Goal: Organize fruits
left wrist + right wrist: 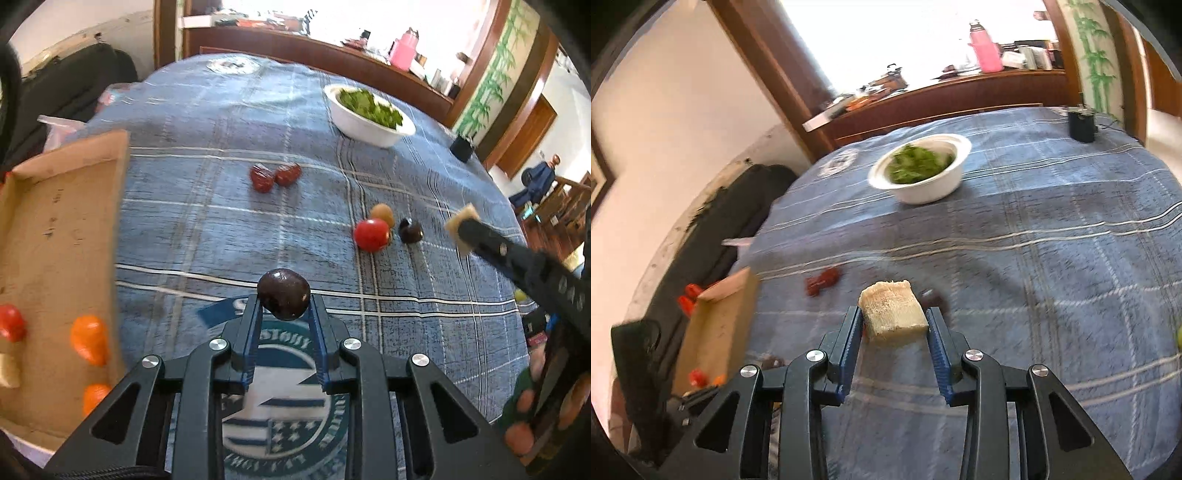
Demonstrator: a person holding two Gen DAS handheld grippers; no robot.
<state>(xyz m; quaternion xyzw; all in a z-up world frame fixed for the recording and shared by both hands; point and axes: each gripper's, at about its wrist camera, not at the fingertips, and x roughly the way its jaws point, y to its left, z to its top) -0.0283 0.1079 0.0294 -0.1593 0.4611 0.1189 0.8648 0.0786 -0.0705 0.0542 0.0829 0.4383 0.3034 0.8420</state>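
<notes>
My left gripper (283, 301) is shut on a dark brown round fruit (283, 298), held above the blue checked tablecloth (207, 229). My right gripper (894, 319) is shut on a pale fibrous block (892, 312), also lifted off the cloth; the same block (461, 223) shows in the left wrist view at the right. On the cloth lie two red dates (275, 176), a red tomato (371, 234), a tan round fruit (382, 213) and a dark fruit (410, 231). A cardboard tray (55, 236) at the left holds orange pieces (88, 339) and a red piece (11, 323).
A white bowl of green leaves (369, 110) stands toward the far side of the table. A small black cup (461, 147) sits near the far right edge. A black bag (713, 221) lies beyond the table's left edge. A hand (524, 417) grips the right tool.
</notes>
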